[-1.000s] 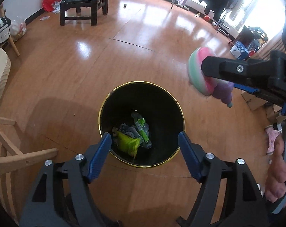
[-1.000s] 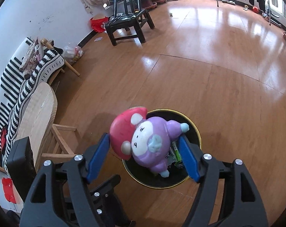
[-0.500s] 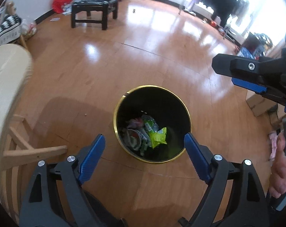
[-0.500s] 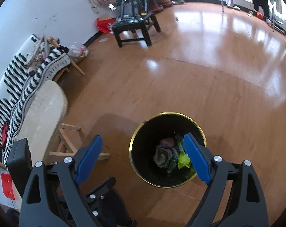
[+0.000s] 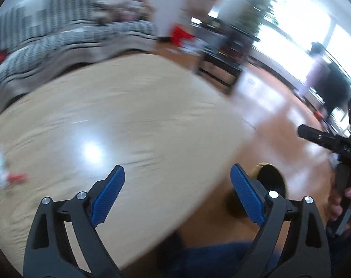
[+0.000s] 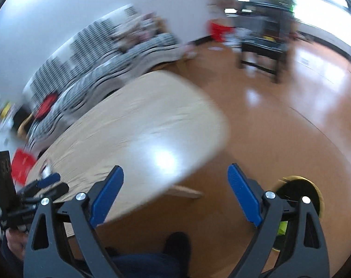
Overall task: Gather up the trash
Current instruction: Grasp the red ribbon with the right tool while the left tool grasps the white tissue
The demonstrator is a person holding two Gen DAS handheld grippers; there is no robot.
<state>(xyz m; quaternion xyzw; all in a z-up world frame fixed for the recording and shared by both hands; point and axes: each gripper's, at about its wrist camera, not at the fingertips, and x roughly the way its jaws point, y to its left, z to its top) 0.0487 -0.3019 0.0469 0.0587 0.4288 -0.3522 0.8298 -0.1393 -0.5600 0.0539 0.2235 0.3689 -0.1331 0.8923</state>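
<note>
While both views are smeared by motion blur, we read the left gripper (image 5: 176, 194) as released — its blue pads stand wide apart with nothing between them, and the jaws have just been opening. The right gripper (image 6: 175, 194) is likewise released and empty, jaws also just opened wider. Both point down over the pale wooden desk (image 5: 129, 120), whose rounded edge runs across the frame. The black trash bin (image 6: 298, 187) with the gold rim stands on the brown floor (image 6: 279, 127) beyond the desk edge, partly hidden behind the right finger in each view; a bit of yellow-green trash (image 6: 282, 228) shows at its lower side in the right view. At the far left of the desk lies a small red-and-white item (image 5: 4, 173) — too blurred to identify. A striped sofa (image 6: 101, 69) lines the wall.
</note>
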